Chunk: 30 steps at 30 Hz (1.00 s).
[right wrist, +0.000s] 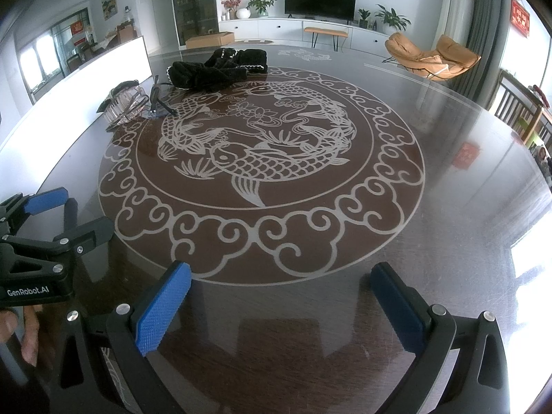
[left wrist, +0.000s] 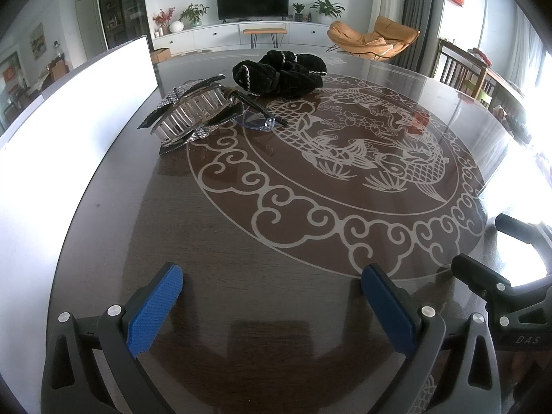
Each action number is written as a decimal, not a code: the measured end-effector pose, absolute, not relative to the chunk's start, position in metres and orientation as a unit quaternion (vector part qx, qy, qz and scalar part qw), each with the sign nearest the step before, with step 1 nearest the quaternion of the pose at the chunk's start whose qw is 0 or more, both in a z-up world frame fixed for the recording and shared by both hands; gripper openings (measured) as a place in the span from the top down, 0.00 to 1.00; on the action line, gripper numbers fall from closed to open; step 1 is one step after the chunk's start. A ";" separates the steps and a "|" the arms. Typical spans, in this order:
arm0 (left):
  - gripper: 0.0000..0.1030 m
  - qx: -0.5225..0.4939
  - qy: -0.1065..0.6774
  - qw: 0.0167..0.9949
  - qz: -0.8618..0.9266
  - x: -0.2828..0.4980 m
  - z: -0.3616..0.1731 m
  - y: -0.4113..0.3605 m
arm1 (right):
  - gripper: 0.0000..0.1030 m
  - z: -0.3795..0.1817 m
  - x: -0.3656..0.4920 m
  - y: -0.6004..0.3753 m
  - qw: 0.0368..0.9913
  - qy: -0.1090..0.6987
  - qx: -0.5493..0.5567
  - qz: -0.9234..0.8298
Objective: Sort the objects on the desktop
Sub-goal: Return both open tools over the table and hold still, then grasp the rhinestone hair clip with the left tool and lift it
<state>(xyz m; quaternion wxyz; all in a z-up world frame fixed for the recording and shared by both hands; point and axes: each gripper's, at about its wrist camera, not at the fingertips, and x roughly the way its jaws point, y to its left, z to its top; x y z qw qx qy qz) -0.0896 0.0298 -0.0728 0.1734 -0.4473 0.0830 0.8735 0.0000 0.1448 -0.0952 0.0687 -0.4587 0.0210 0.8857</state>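
A sparkly rhinestone hair claw clip [left wrist: 188, 112] lies at the far left of the dark table [left wrist: 241, 241]. Beside it rest clear glasses with black arms [left wrist: 257, 115], and behind them a black velvet scrunchie [left wrist: 279, 72]. The right wrist view shows the same clip [right wrist: 126, 107], glasses [right wrist: 157, 103] and scrunchie [right wrist: 214, 69] at the upper left. My left gripper [left wrist: 272, 296] is open, low over the near table edge, well short of the objects. My right gripper [right wrist: 281, 296] is open too, with nothing between its blue pads [right wrist: 162, 310]. Each gripper appears at the edge of the other's view.
A white board [left wrist: 79, 110] stands along the table's left edge. The table top carries a pale fish and cloud pattern [right wrist: 258, 158]. Beyond the table are a television [left wrist: 252, 1], an orange lounge chair [left wrist: 372, 38] and wooden chairs [left wrist: 462, 72]. A hand [right wrist: 20, 338] holds the left gripper.
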 end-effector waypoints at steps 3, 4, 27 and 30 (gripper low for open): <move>0.00 -0.452 0.114 0.216 0.858 -0.090 -0.075 0.031 | 0.00 -0.095 0.000 0.144 0.069 0.021 -0.459 0.886; 0.00 -0.455 0.123 0.224 0.853 -0.092 -0.074 0.029 | 0.00 -0.095 0.000 0.144 0.069 0.021 -0.459 0.886; 0.43 -0.441 0.057 0.220 0.868 -0.239 -0.050 0.011 | 0.00 -0.095 0.000 0.144 0.070 0.022 -0.458 0.886; 0.43 -0.430 0.050 0.230 0.871 -0.196 -0.054 0.002 | 0.00 -0.095 0.000 0.144 0.070 0.022 -0.458 0.886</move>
